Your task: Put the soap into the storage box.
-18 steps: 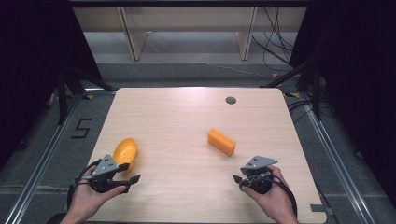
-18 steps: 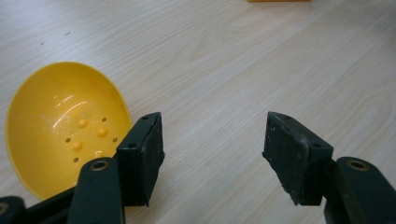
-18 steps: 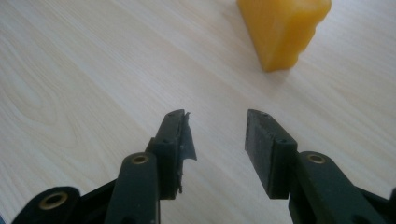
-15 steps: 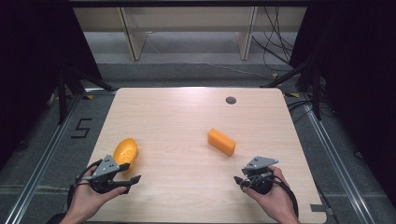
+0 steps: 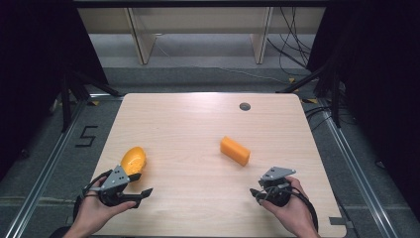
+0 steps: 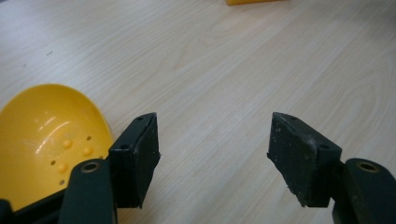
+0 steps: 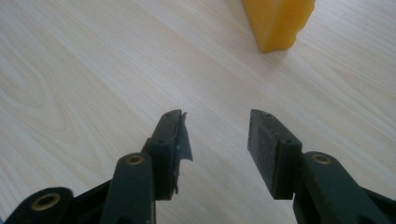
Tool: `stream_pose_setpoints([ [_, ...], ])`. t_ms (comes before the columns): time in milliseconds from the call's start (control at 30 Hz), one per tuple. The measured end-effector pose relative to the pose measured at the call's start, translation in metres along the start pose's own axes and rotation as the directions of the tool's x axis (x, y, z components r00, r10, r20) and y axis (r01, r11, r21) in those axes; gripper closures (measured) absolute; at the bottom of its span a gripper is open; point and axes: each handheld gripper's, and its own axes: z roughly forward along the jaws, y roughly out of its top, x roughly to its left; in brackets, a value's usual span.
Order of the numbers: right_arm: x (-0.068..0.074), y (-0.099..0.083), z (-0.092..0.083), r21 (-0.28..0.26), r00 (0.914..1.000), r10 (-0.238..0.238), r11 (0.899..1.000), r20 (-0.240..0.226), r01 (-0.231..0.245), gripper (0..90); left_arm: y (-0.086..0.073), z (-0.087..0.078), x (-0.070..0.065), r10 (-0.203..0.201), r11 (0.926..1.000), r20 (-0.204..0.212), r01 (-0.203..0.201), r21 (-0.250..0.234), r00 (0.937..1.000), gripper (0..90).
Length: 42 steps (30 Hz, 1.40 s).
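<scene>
A yellow perforated bowl-shaped piece (image 5: 132,159) lies hollow side up near the table's front left. My left gripper (image 5: 141,183) rests just in front of it, open and holding nothing. In the left gripper view the yellow piece (image 6: 46,135) sits beside the left jaw, outside the open gripper (image 6: 215,140), with bare wood between the jaws. An orange block (image 5: 235,150) lies right of centre. My right gripper (image 5: 257,191) sits at the front right, short of the block. In the right gripper view the gripper (image 7: 217,126) is open and empty, with the block (image 7: 278,21) farther ahead.
The light wooden table (image 5: 198,124) has a small dark round hole (image 5: 244,106) near its far edge. Beyond it stand wooden shelf legs (image 5: 141,37) and cables (image 5: 292,44). A "5" (image 5: 85,135) is marked on the floor to the left.
</scene>
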Motion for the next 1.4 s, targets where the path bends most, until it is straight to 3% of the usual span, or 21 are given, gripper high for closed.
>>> stream_pose_setpoints([
  [33,0.000,0.001,-0.002,0.022,1.0000,-0.006,1.000,-0.007,0.006,55.7,0.000,0.000,0.000,0.003,1.0000,-0.006,-0.003,-0.003,1.0000,33.2],
  [67,0.000,0.001,-0.002,0.032,0.9999,0.007,0.999,-0.012,-0.006,55.5,-0.001,0.002,-0.004,-0.044,0.9986,0.004,0.044,-0.031,0.9990,33.3],
  [133,0.000,0.000,0.000,0.018,1.0000,-0.009,1.000,-0.004,0.009,55.4,0.000,0.001,-0.002,0.007,1.0000,0.002,-0.007,-0.004,1.0000,33.3],
  [233,0.001,0.000,0.000,0.031,1.0000,0.000,1.000,-0.008,0.001,55.0,0.000,0.001,-0.001,0.018,0.9998,-0.004,-0.018,0.007,0.9998,33.3],
  [300,0.002,0.000,0.000,0.045,0.9999,0.009,0.999,-0.013,-0.009,54.9,-0.001,0.002,-0.003,-0.019,0.9998,-0.003,0.019,0.001,0.9998,33.3],
  [433,0.003,-0.001,0.001,0.030,0.9999,0.016,0.999,-0.005,-0.015,54.9,-0.001,0.001,-0.002,-0.009,1.0000,-0.006,0.009,-0.002,0.9999,33.3],
  [467,0.003,-0.001,0.001,0.033,0.9999,0.015,0.999,-0.006,-0.015,54.8,-0.002,0.002,-0.002,-0.026,0.9997,-0.005,0.026,0.002,0.9997,33.3],
  [500,0.003,0.000,0.001,0.042,0.9994,0.033,0.999,-0.014,-0.032,54.8,-0.001,0.002,-0.002,0.007,1.0000,-0.005,-0.007,0.004,1.0000,33.3],
  [600,0.004,0.000,0.001,0.042,0.9993,0.035,0.999,-0.014,-0.035,54.6,0.003,0.003,-0.006,0.028,0.9996,-0.009,-0.028,-0.001,0.9996,32.6],
  [667,0.003,0.000,0.001,0.045,0.9994,0.032,0.998,-0.013,-0.032,54.3,0.009,0.004,-0.006,0.090,0.9959,-0.004,-0.090,-0.005,0.9959,31.9],
  [700,0.003,0.000,0.001,0.045,0.9993,0.037,0.998,-0.010,-0.036,54.3,0.014,0.005,-0.006,0.101,0.9949,-0.003,-0.101,-0.008,0.9949,31.6],
  [767,-0.001,0.000,0.001,0.042,0.9999,-0.012,0.999,-0.003,0.012,54.2,0.023,0.009,-0.007,0.110,0.9931,0.000,-0.110,-0.040,0.9940,31.5],
  [800,0.001,0.000,0.000,0.041,0.9997,0.023,0.999,-0.005,-0.023,54.2,0.030,0.009,-0.007,0.132,0.9909,0.006,-0.132,-0.028,0.9912,31.5],
  [867,0.002,0.000,-0.001,0.058,0.9990,0.043,0.997,-0.010,-0.043,54.1,0.043,0.014,-0.007,0.161,0.9863,0.038,-0.159,-0.046,0.9863,31.5],
  [900,0.000,0.000,0.000,0.041,0.9998,0.018,0.999,-0.002,-0.017,54.1,0.050,0.018,-0.007,0.168,0.9849,0.056,-0.165,-0.052,0.9841,31.5],
  [967,-0.001,0.000,0.001,0.038,0.9999,0.014,0.999,0.000,-0.014,54.2,0.056,0.023,-0.008,0.165,0.9853,0.073,-0.161,-0.059,0.9837,31.5],
  [1000,-0.002,0.000,0.001,0.035,1.0000,-0.001,0.999,0.000,0.001,54.2,0.067,0.034,-0.008,0.182,0.9821,0.116,-0.175,-0.071,0.9764,31.4],
  [1067,-0.003,0.000,0.000,0.025,0.9999,0.010,1.000,0.002,-0.010,54.1,0.078,0.047,-0.009,0.199,0.9786,0.153,-0.188,-0.083,0.9678,30.7],
  [1400,-0.003,0.000,0.000,0.030,0.9998,0.020,0.999,-0.001,-0.020,54.2,0.128,0.100,-0.011,0.290,0.9558,0.199,-0.274,-0.107,0.9360,26.5],
])
